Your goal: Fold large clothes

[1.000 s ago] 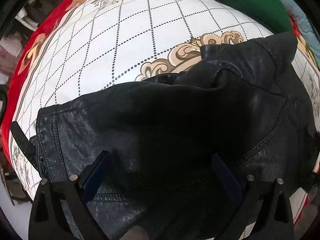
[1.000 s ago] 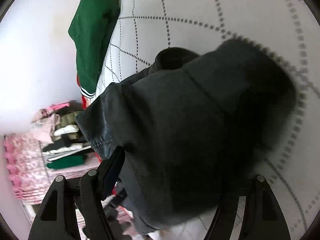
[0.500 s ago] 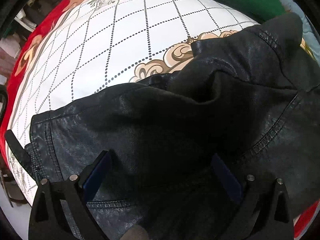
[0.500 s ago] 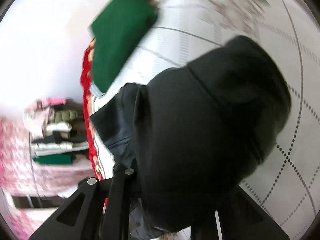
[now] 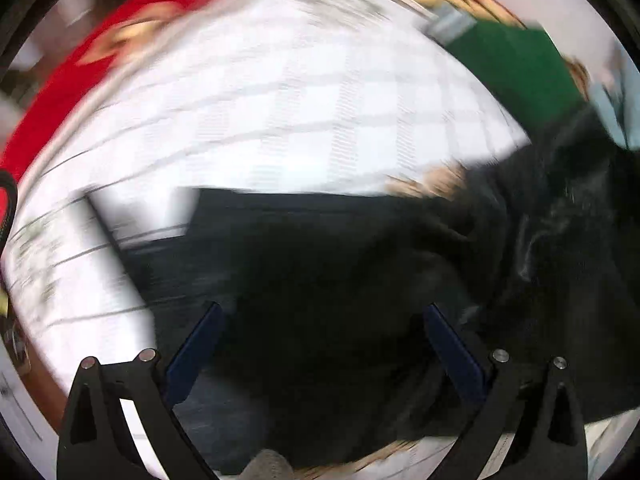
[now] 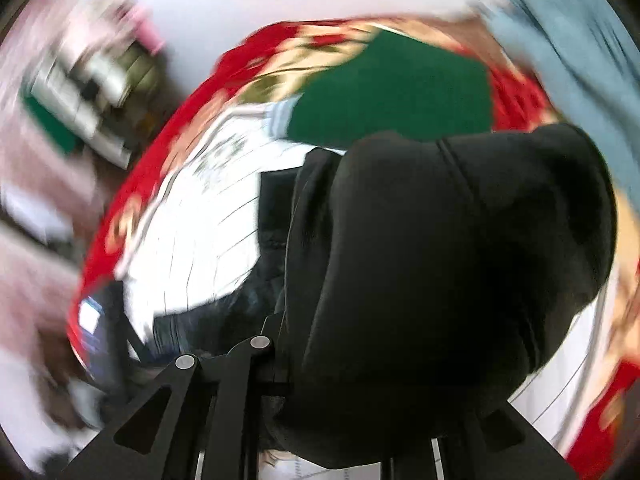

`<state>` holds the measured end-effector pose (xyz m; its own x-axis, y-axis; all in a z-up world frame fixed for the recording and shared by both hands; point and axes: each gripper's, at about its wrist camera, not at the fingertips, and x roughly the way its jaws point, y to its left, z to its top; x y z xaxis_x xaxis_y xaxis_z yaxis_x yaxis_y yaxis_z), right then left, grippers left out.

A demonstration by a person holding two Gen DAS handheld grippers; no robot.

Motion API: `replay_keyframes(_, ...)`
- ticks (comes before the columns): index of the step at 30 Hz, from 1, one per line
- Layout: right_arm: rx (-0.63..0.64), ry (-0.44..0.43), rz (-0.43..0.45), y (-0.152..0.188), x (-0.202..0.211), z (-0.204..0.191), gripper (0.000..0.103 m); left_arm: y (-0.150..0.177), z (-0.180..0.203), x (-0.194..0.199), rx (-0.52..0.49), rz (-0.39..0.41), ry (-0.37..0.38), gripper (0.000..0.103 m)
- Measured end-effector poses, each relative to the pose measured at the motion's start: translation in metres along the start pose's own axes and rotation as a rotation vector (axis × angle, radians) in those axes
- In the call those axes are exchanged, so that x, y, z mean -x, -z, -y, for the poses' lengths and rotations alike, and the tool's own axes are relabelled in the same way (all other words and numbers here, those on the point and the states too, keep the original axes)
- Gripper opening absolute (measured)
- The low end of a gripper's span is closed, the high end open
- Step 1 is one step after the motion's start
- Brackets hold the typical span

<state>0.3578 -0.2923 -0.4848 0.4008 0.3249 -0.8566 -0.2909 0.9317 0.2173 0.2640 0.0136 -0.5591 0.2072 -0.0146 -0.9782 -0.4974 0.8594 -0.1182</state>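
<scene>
here, black jacket (image 5: 360, 280) bunched, bedspread (image 5: 280, 120) bare beyond

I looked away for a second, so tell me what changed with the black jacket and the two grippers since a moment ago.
The right gripper closed on the black jacket's hood and swung it up and around toward the green garment; both views are now motion-blurred. The left gripper stayed open over the jacket on the bed cover.
</scene>
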Motion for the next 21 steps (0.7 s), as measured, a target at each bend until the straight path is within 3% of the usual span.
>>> replay_keyframes(4, 0.284, -0.001, 0.0, 0.017, 0.007, -0.081, 0.017, 0.012, -0.084, 0.043, 0.13, 0.033, -0.081, 0.103)
replay_keyframes(9, 0.57, -0.112, -0.057, 0.067, -0.008, -0.179, 0.017, 0.04, -0.174, 0.087, 0.272, 0.072, -0.184, 0.103)
replay_keyframes(14, 0.714, -0.188, -0.262, 0.136, -0.069, -0.238, 0.021, 0.058, -0.22, 0.105, 0.343, 0.089, -0.268, 0.103)
replay_keyframes(16, 0.713, -0.222, -0.363, 0.155, -0.092, -0.245, 0.041, 0.061, -0.225, 0.113, 0.361, 0.094, -0.262, 0.103)
replay_keyframes(18, 0.695, -0.262, -0.401, 0.16, -0.094, -0.246, 0.053, 0.058, -0.222, 0.124, 0.359, 0.107, -0.238, 0.103)
replay_keyframes(20, 0.643, -0.355, -0.422, 0.153, -0.08, -0.238, 0.07, 0.05, -0.208, 0.131, 0.338, 0.127, -0.184, 0.103)
replay_keyframes(21, 0.594, -0.427, -0.443, 0.147, -0.071, -0.229, 0.073, 0.047, -0.202, 0.135, 0.331, 0.135, -0.16, 0.103)
